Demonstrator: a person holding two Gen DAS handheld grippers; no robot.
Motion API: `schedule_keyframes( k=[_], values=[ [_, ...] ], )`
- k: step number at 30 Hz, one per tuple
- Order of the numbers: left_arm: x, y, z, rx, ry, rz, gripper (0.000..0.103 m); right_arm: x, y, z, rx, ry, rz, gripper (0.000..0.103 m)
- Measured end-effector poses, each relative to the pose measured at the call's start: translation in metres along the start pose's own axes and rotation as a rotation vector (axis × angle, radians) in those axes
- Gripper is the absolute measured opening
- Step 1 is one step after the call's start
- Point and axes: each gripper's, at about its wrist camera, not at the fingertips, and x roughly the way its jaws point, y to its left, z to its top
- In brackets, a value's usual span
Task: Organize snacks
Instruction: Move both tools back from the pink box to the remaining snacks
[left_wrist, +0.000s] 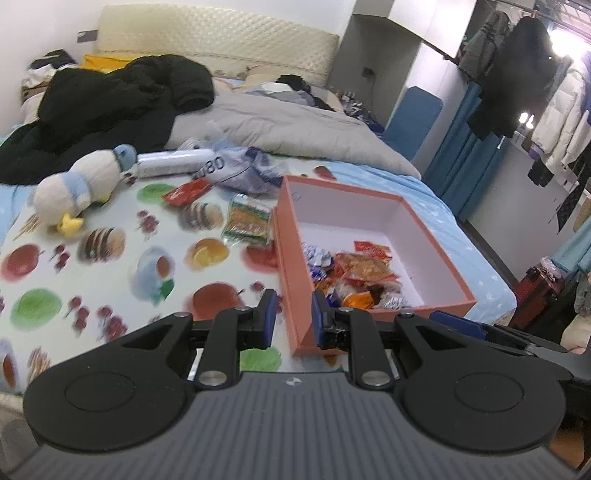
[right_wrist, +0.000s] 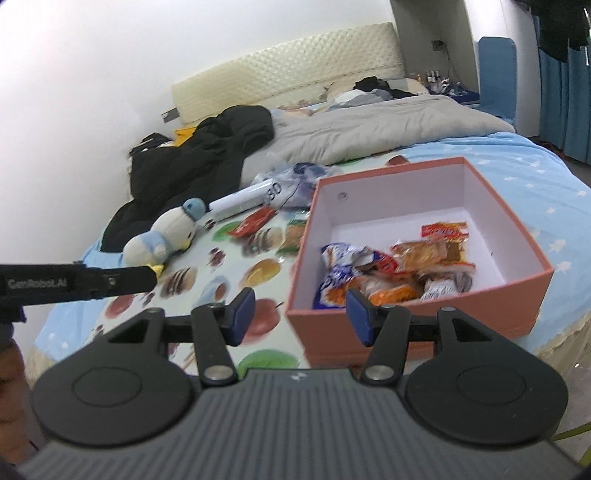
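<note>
A salmon-pink open box (left_wrist: 291, 236) (right_wrist: 524, 236) sits on the bed with several wrapped snacks (left_wrist: 358, 275) (right_wrist: 402, 266) piled at its near side. Left of the box, two more lie on the fruit-print cloth (left_wrist: 110, 280): a green-edged packet (left_wrist: 247, 219) (right_wrist: 293, 234) and a red packet (left_wrist: 186, 192) (right_wrist: 253, 221). My left gripper (left_wrist: 293, 319) hovers before the box's near left corner, its jaws a little apart and empty. My right gripper (right_wrist: 301, 315) hangs in front of the same corner, open wider, nothing between its pads.
A plush duck (left_wrist: 81, 184) (right_wrist: 162, 236), a white roll (left_wrist: 173, 162) and a blue-white plastic bag (left_wrist: 243, 166) lie beyond the loose packets. A black jacket (left_wrist: 110, 103) and grey duvet (left_wrist: 288, 125) cover the bed's far half. Clothes hang on a rack (left_wrist: 535, 92) at the right.
</note>
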Motion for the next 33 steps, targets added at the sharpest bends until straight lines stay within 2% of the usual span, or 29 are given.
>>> schedule_keyframes(
  k=[7, 13, 22, 33],
  values=[
    [-0.015, 0.022, -0.025, -0.052, 0.016, 0.041, 0.023, -0.004, 0.018, -0.025, -0.02, 0.028, 0.034, 0.057],
    [-0.015, 0.039, -0.03, -0.077, 0.028, 0.055, 0.023, -0.001, 0.032, -0.032, -0.047, 0.042, 0.056, 0.057],
    [0.012, 0.061, -0.005, -0.094, 0.045, 0.062, 0.023, 0.015, 0.041, -0.024, -0.064, 0.046, 0.052, 0.057],
    [0.074, 0.102, 0.039, -0.118, 0.078, 0.094, 0.023, 0.075, 0.054, 0.005, -0.06, 0.06, 0.034, 0.057]
  ],
)
